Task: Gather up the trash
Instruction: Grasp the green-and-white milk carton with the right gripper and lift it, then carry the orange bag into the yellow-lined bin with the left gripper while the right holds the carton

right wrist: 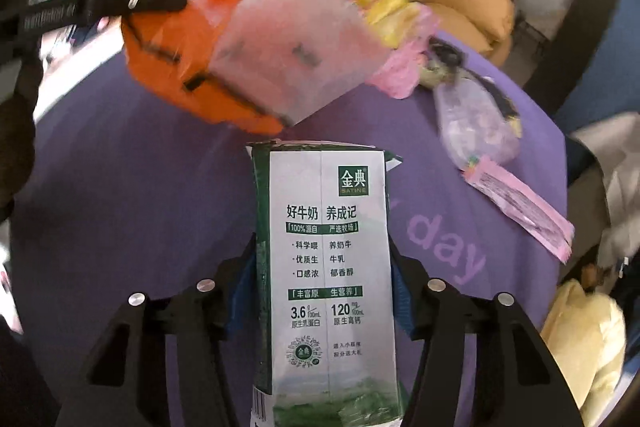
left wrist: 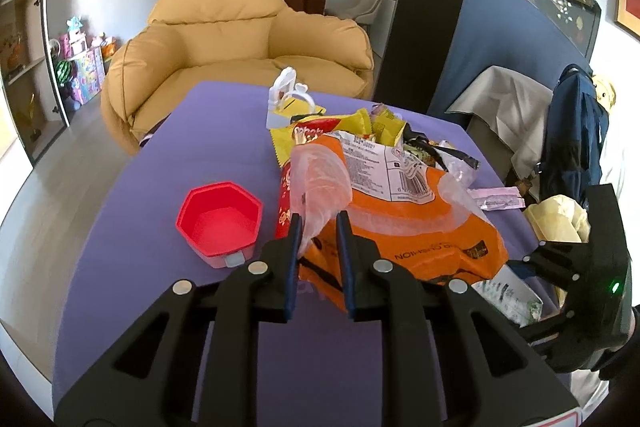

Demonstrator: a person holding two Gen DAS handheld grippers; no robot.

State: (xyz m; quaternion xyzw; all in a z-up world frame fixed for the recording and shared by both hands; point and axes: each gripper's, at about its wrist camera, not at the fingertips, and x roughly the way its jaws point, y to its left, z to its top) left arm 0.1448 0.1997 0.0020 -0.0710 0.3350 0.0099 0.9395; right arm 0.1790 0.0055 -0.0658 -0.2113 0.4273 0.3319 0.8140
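The left gripper (left wrist: 318, 227) has its fingers pinched on the rim of a thin translucent trash bag (left wrist: 320, 187), with the film bunched between the blue pads. It seems to hold that edge up so the bag's mouth stays open for more rubbish. Inside the bag, just beyond the fingertips, lies an orange snack wrapper (left wrist: 404, 227) showing a barcode and a white panel of fine print. A line of dark letters near the fingers reads upside down and I cannot make it out. Past it sit yellow and red packets (left wrist: 320, 133). To the left of the fingers a red hexagonal cup (left wrist: 220, 221) stands apart on the purple desk (left wrist: 160, 187).

The right gripper (right wrist: 322, 247) has its fingers set wide around a milk carton (right wrist: 324, 259), one pad against each narrow side, the carton's folded top pointing forward towards the bag. I judge that it is being carried to the open mouth, which hangs just ahead of its top. The carton bears a green logo with "金典 SATINE", the heading "好牛奶 养成记", and the figures "3.6" and "120".

To the right of these fingers a pink sachet (right wrist: 520, 203) lies flat on the desk, near the printed word "day" (right wrist: 444, 247). It looks to be trash not yet collected.
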